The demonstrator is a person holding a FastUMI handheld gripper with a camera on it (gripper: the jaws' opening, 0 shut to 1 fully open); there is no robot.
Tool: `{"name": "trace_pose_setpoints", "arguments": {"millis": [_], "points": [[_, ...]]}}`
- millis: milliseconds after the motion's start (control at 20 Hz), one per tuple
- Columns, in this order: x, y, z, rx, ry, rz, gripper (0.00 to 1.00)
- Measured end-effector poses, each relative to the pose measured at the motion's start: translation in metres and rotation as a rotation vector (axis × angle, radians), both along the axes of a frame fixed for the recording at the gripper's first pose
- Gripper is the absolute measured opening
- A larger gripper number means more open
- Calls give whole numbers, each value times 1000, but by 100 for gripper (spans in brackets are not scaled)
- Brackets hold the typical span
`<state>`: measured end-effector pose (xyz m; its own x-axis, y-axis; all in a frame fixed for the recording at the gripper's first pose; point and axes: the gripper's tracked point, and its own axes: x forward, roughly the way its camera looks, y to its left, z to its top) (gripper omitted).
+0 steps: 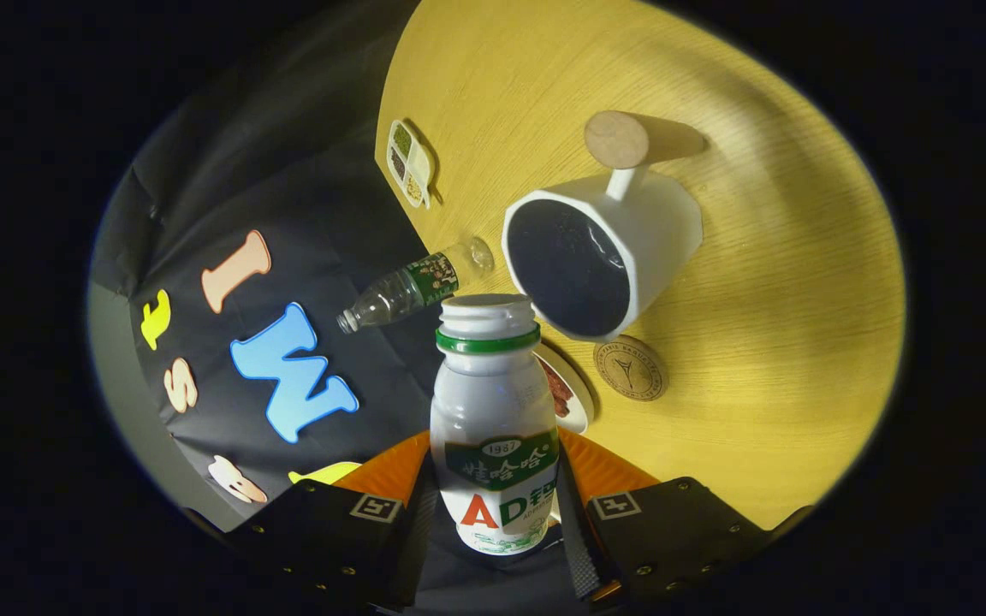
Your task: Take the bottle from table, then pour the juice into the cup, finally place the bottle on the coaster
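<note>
At the bottom centre, the tongs [495, 513] clamp the white plastic bottle with a green neck ring [493, 419], its open mouth near the white mug with a dark inside [600, 252] at centre. A round brown coaster [630, 368] lies on the yellow wooden bench [784, 342], just below the mug.

White bottle [494, 419], green ring; white cup [630, 235]; yellow table [784, 342].

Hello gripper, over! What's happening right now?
Gripper shut on white bottle. Open mouth tipped toward white cup. Coaster free beside it.
</note>
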<state>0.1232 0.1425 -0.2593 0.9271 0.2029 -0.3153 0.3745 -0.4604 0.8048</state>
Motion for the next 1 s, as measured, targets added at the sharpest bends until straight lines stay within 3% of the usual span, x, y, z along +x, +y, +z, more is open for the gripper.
{"name": "trace_pose_setpoints", "arguments": {"millis": [500, 1000], "points": [[-6, -16, 15, -405, -110, 137, 66], [-2, -40, 75, -859, -253, 199, 66]]}}
